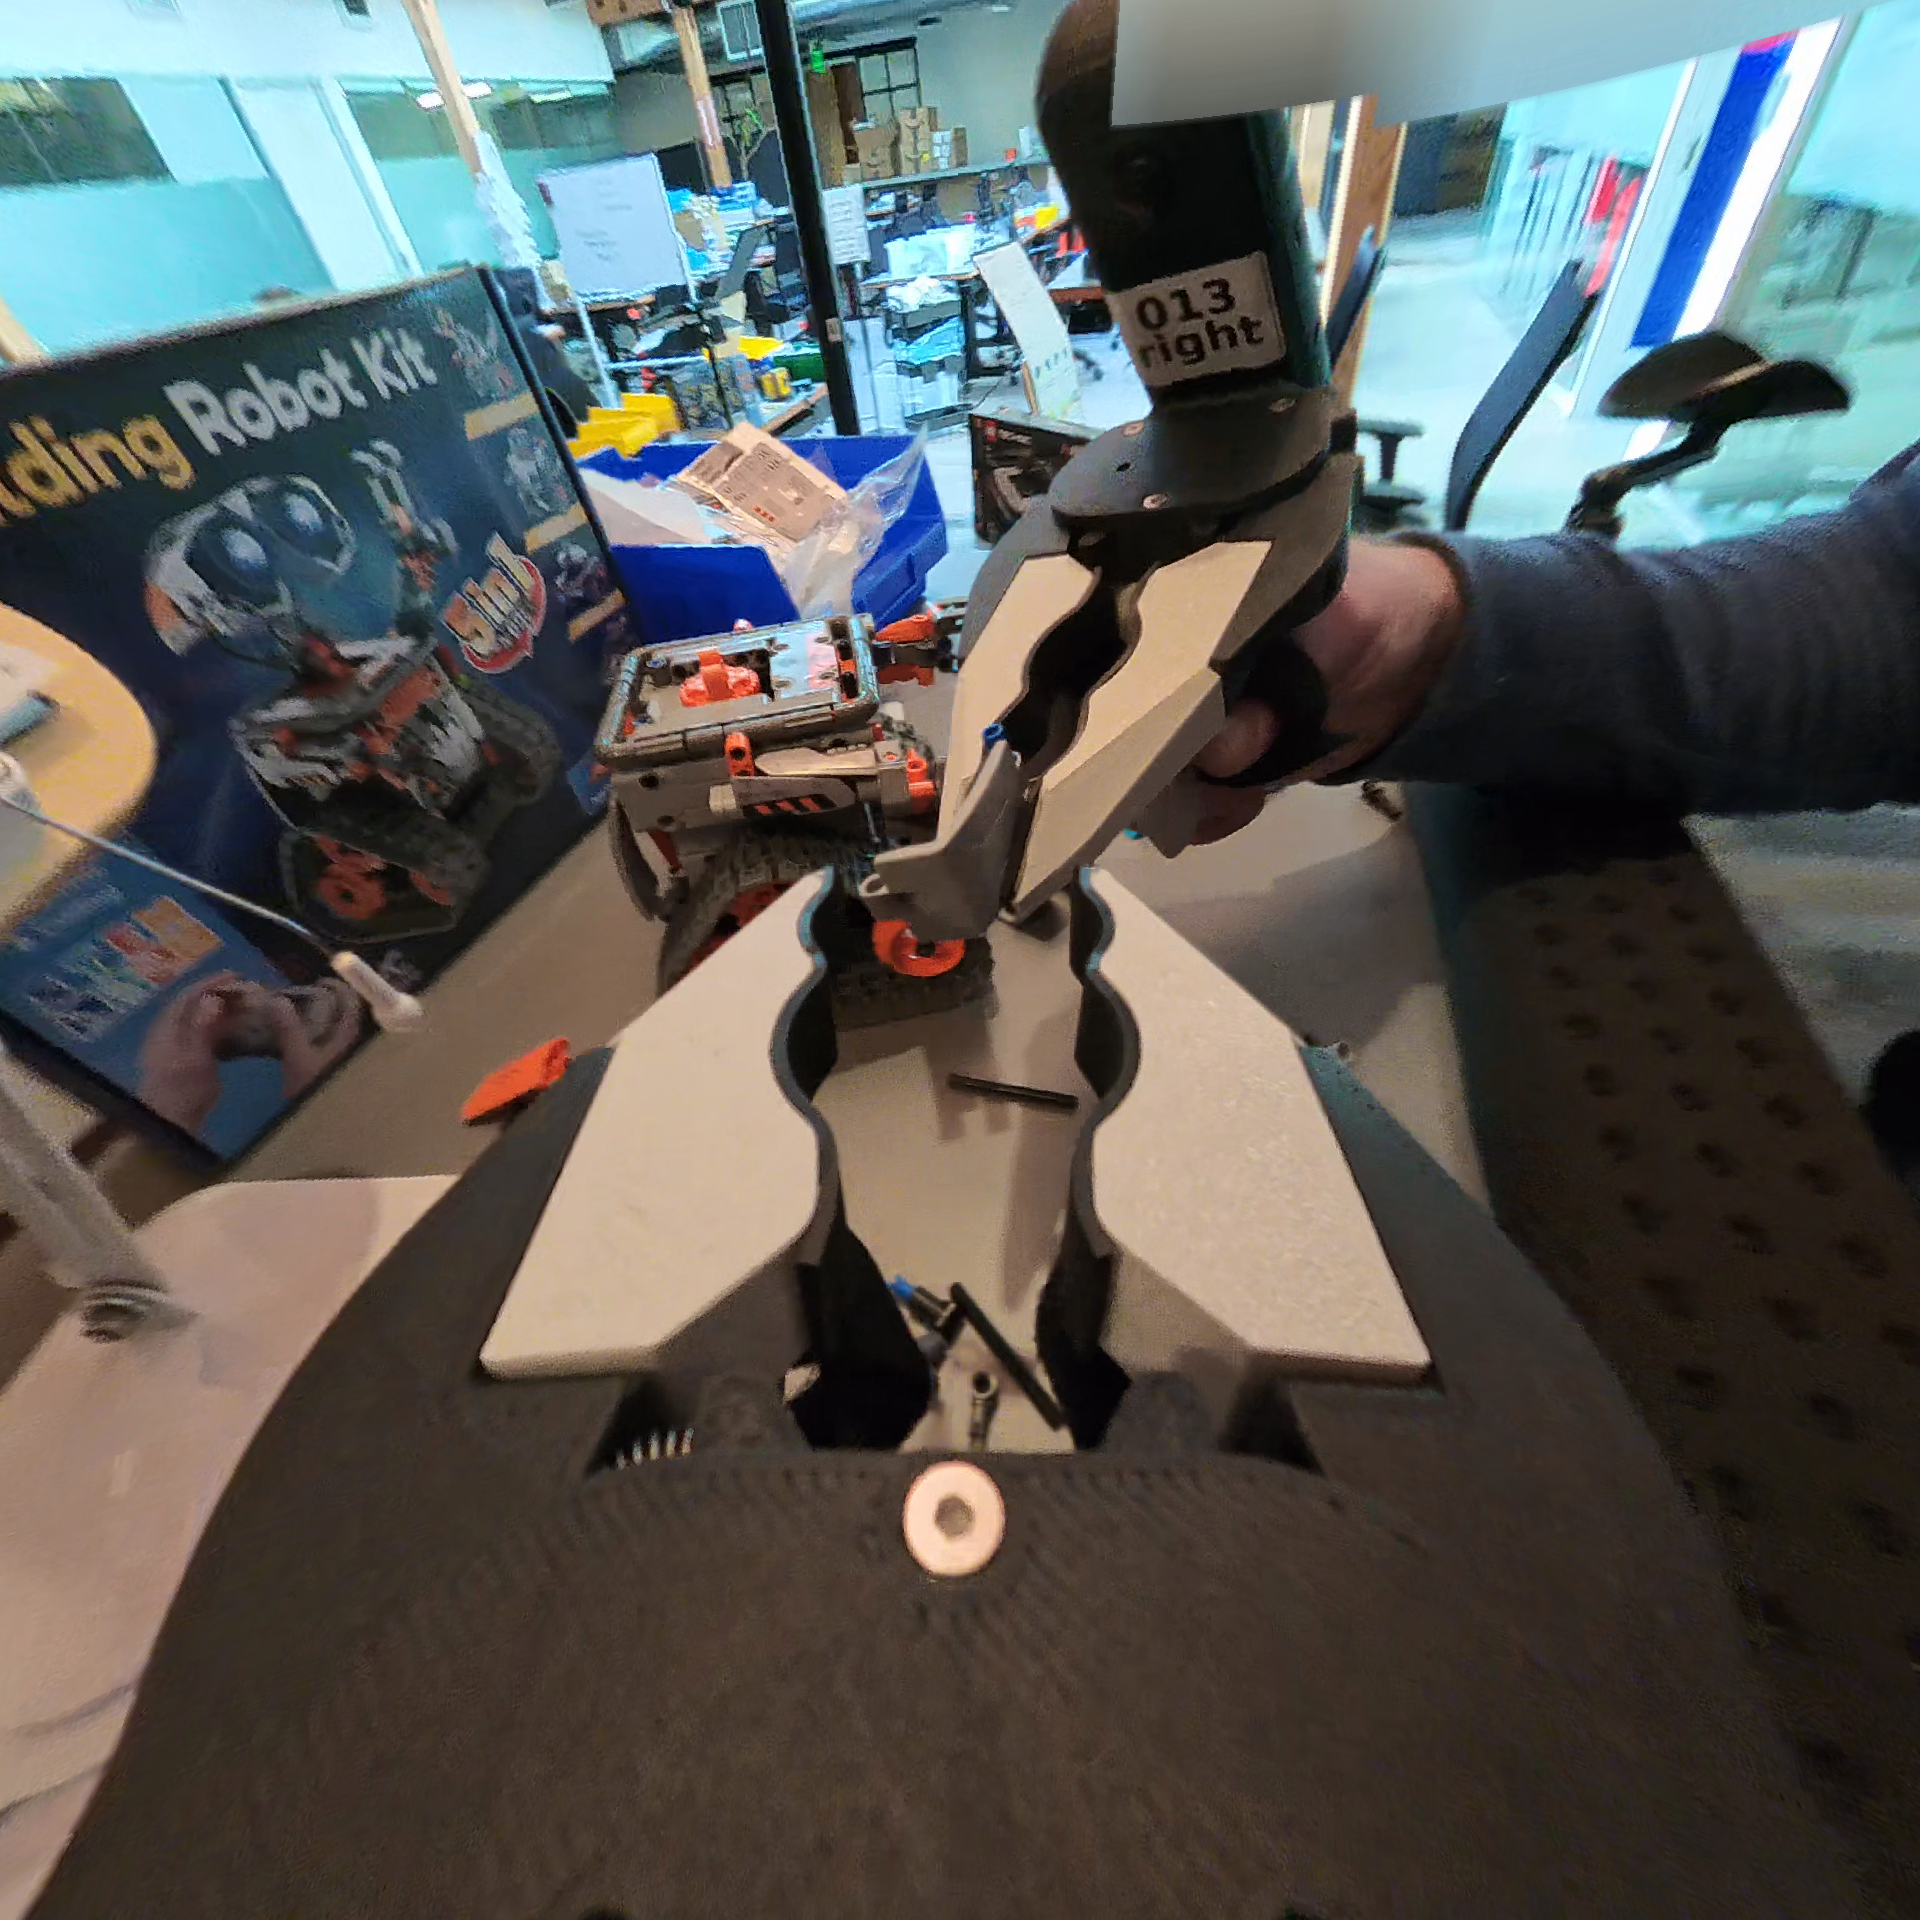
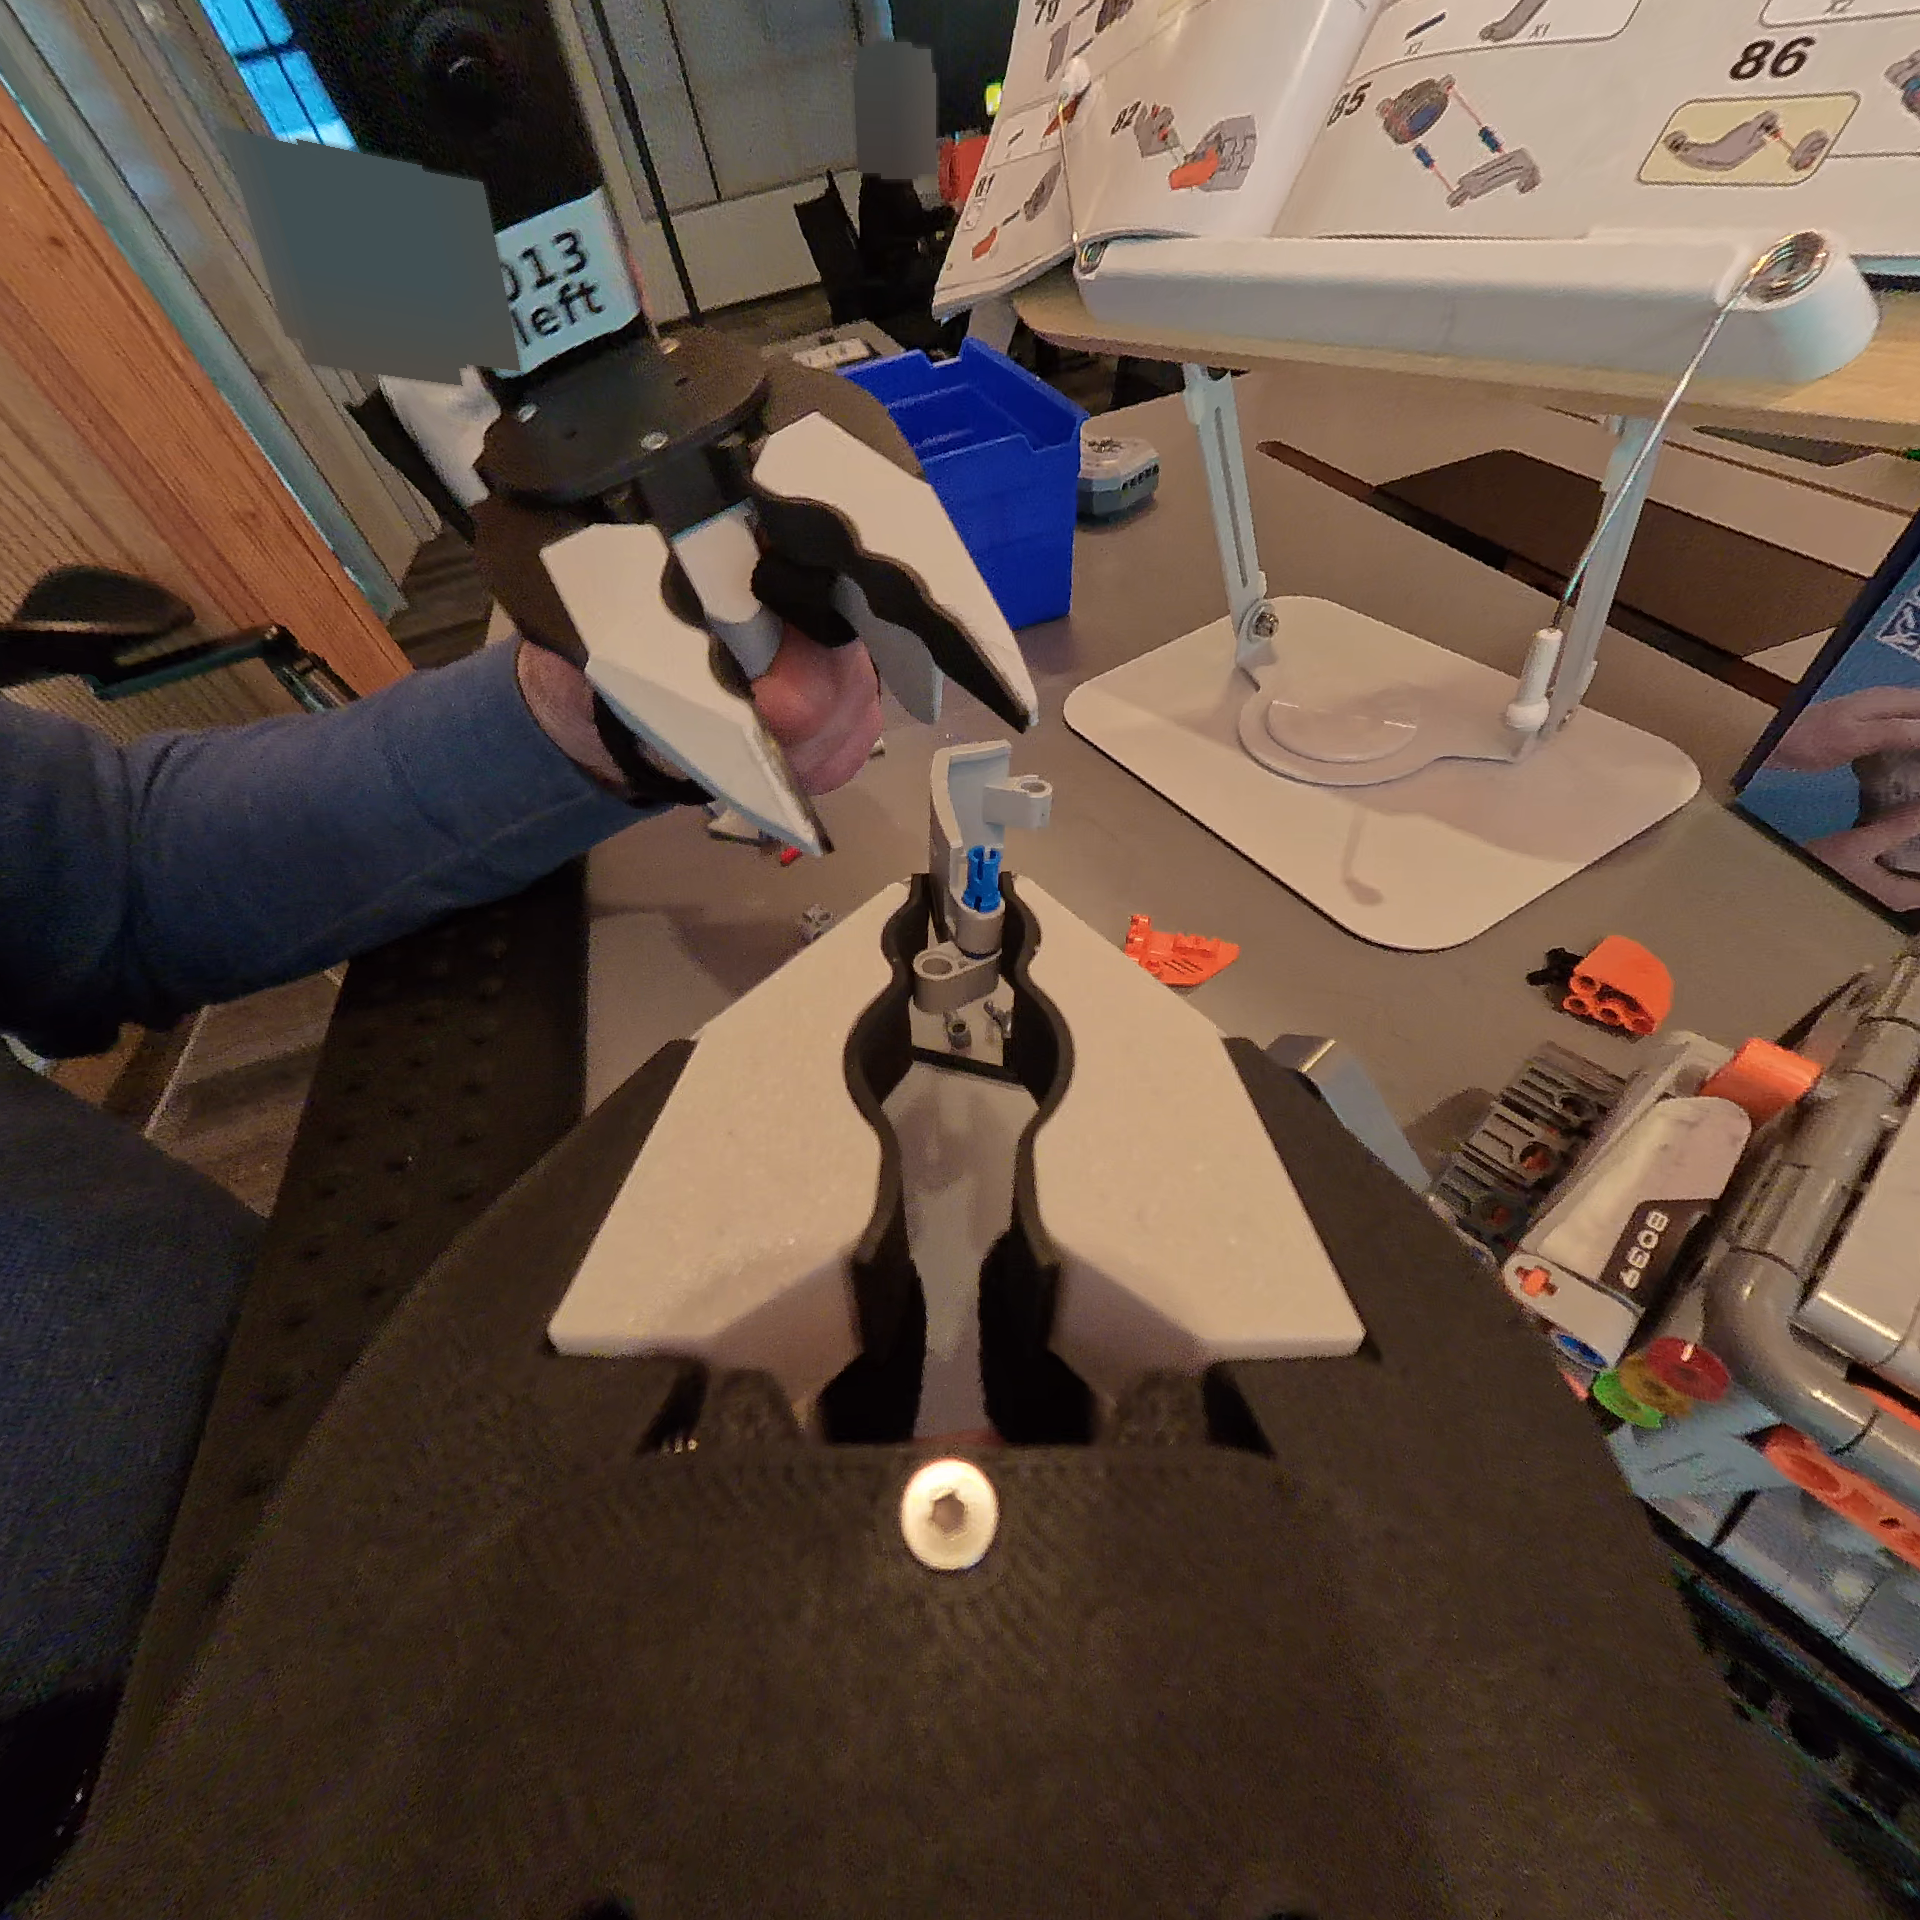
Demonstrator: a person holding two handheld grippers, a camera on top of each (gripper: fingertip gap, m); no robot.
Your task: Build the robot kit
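Right wrist view shows the right tool [image 2: 961,914] closed on a small grey brick piece [image 2: 982,821] with a blue pin [image 2: 977,873] in it. The piece sticks up past the tips. In the left wrist view the same piece [image 1: 951,868] hangs down from that tool [image 1: 1013,883], just above an orange wheel [image 1: 914,951] on the grey brick robot [image 1: 769,727].

The left tool [image 1: 951,904] is wide open and holds nothing. It points at the robot from close by. In the right wrist view it [image 2: 920,779] hangs in the air just up and left of the held piece, not touching it.

On the grey desk [image 1: 987,1174] lie a thin black rod [image 1: 1013,1091] and an orange piece [image 1: 514,1075]. A dark blue kit box [image 1: 281,675] leans at the left. A blue bin [image 1: 758,571] with bags and paper sits behind the robot. A white stand [image 2: 1382,769] holds an open picture booklet [image 2: 1351,114].

Behind is a big room with desks and shelves.
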